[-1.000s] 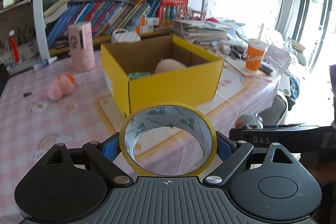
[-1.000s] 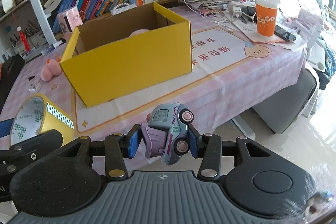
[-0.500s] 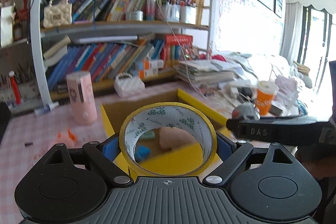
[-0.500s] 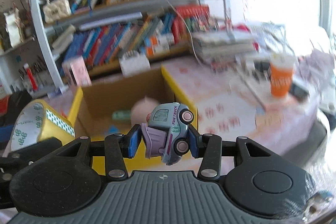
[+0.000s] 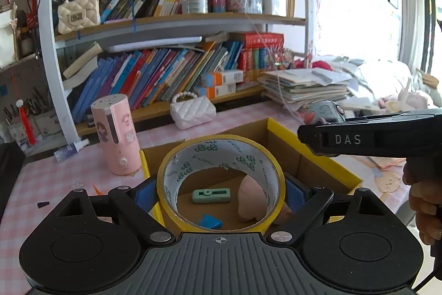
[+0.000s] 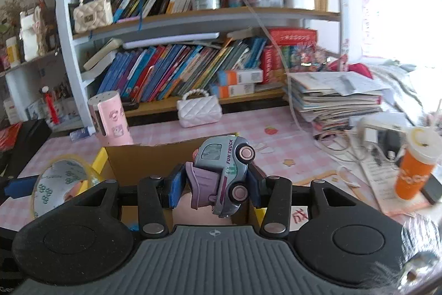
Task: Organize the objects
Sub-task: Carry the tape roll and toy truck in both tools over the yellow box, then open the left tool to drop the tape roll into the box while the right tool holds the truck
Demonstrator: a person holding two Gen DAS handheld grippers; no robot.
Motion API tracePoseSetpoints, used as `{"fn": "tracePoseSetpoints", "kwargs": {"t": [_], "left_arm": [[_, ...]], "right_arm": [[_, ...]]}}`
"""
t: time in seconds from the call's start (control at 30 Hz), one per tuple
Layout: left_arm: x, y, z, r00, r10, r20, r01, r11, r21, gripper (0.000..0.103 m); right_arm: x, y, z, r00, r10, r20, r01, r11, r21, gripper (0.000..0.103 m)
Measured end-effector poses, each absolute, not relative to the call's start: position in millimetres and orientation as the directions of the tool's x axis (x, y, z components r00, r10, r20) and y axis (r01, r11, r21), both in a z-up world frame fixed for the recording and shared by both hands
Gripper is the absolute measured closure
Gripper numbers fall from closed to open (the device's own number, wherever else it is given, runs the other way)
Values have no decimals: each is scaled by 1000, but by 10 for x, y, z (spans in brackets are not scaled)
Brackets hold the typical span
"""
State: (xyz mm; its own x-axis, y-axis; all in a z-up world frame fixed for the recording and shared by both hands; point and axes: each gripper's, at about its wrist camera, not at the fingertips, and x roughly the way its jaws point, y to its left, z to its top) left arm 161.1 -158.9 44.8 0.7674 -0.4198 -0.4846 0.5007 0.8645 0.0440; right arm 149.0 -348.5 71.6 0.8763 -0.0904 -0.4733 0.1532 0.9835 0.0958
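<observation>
My left gripper (image 5: 220, 191) is shut on a yellow roll of tape (image 5: 221, 148) and holds it above the open yellow cardboard box (image 5: 309, 151). Through the roll I see a green flat piece (image 5: 211, 195), a blue piece (image 5: 211, 221) and a pink plush (image 5: 250, 198) on the box floor. My right gripper (image 6: 215, 181) is shut on a small blue and purple toy truck (image 6: 221, 173), held over the box's near edge (image 6: 154, 159). The right gripper also shows at the right of the left wrist view (image 5: 367, 137). The tape also shows at the left of the right wrist view (image 6: 63, 179).
A pink cylinder (image 5: 116, 134) and a white quilted purse (image 5: 192, 111) stand behind the box on the pink checked table (image 5: 55, 179). A bookshelf (image 5: 165, 18) fills the back. A stack of papers (image 6: 337, 98) and an orange cup (image 6: 414, 170) are at the right.
Both grippers have risen and moved forward, from in front of the box to over it. The box's inside now shows below the tape. Both grips are unchanged.
</observation>
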Motion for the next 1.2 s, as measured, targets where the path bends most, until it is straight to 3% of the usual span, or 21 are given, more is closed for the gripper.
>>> {"fn": "tracePoseSetpoints", "kwargs": {"t": [0.27, 0.73, 1.2], "left_arm": [[1862, -1844, 249, 749, -363, -554, 489, 867, 93, 12], [2083, -2027, -52, 690, -294, -662, 467, 879, 96, 12], [2108, -2032, -117, 687, -260, -678, 417, 906, 75, 11]], "right_arm": [[1896, -3494, 556, 853, 3, -522, 42, 996, 75, 60], [2478, -3442, 90, 697, 102, -710, -158, 987, -13, 60], [2527, -3444, 40, 703, 121, -701, -217, 975, -49, 60]]}}
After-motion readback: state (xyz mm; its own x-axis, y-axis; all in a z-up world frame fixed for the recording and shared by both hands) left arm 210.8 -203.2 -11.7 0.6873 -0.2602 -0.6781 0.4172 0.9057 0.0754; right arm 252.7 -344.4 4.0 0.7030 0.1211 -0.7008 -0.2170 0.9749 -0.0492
